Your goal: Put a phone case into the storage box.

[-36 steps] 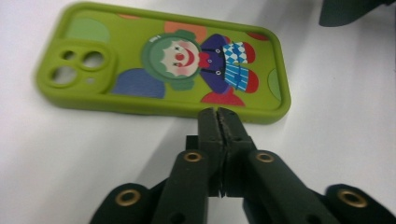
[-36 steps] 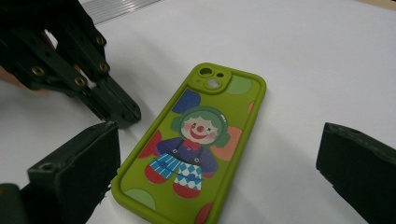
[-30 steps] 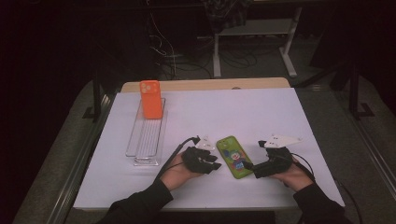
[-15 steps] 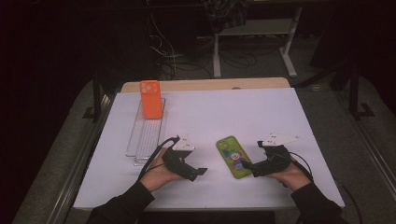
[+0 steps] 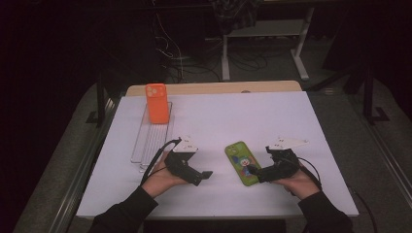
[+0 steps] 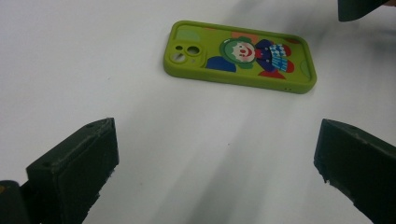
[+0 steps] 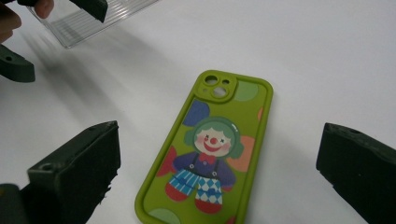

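A green phone case (image 5: 242, 162) with a clown picture lies flat on the white table, camera end away from me. My left gripper (image 5: 201, 175) rests to its left, a short gap away. Its jaws have just been opening and stand open with nothing between them; in the left gripper view (image 6: 215, 140) the phone case (image 6: 240, 56) lies farther off. My right gripper (image 5: 255, 172) sits at the case's near right side, open. In the right gripper view (image 7: 219, 144) the case (image 7: 210, 149) lies between and ahead of the wide jaws, untouched by the pads.
An orange phone case (image 5: 156, 103) stands upright at the far end of a clear ribbed tray (image 5: 150, 141) on the left. A wooden board edge (image 5: 214, 88) runs along the table's back. A metal rail (image 5: 82, 170) borders the left side.
My left gripper has pulled left, away from the green case, and its jaws have gone from nearly shut to wide open. The right gripper and the case have stayed put.
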`<action>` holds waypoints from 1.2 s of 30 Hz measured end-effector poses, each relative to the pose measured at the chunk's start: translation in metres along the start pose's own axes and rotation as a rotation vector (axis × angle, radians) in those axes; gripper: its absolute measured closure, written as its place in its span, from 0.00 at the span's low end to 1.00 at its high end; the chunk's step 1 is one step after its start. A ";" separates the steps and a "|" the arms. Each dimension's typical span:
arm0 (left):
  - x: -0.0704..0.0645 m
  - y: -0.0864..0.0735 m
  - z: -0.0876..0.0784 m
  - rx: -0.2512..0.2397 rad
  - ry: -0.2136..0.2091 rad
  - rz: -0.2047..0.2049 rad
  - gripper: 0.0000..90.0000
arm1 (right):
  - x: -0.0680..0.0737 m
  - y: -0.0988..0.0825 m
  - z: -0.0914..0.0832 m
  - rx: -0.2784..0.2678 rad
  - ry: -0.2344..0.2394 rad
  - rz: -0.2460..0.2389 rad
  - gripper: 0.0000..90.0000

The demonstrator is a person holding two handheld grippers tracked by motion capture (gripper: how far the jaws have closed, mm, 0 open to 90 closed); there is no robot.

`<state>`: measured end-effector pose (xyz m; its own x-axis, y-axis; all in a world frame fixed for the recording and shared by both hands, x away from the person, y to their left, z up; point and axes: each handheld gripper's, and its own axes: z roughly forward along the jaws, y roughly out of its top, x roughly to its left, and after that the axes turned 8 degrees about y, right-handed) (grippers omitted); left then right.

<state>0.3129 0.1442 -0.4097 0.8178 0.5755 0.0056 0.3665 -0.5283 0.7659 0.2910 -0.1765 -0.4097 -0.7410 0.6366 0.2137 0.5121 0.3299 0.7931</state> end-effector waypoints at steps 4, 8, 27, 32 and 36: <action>0.001 0.000 0.002 0.011 -0.006 -0.003 0.00 | 0.003 0.006 0.004 0.004 -0.002 -0.010 0.00; 0.001 0.000 0.003 0.014 -0.004 0.005 0.00 | 0.006 0.012 0.010 0.017 -0.002 -0.010 0.00; 0.003 -0.001 0.002 -0.001 -0.003 -0.022 0.00 | 0.005 0.035 0.028 0.038 -0.071 0.005 0.00; 0.004 -0.001 0.002 0.002 0.002 -0.023 0.00 | 0.004 0.033 0.026 0.037 -0.078 0.021 0.00; 0.005 -0.001 0.001 0.006 0.002 -0.015 0.00 | 0.005 0.031 0.026 0.050 -0.088 0.031 0.00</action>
<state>0.3171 0.1467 -0.4112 0.8114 0.5845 -0.0041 0.3811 -0.5237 0.7619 0.3148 -0.1449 -0.3989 -0.6847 0.7050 0.1846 0.5566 0.3424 0.7570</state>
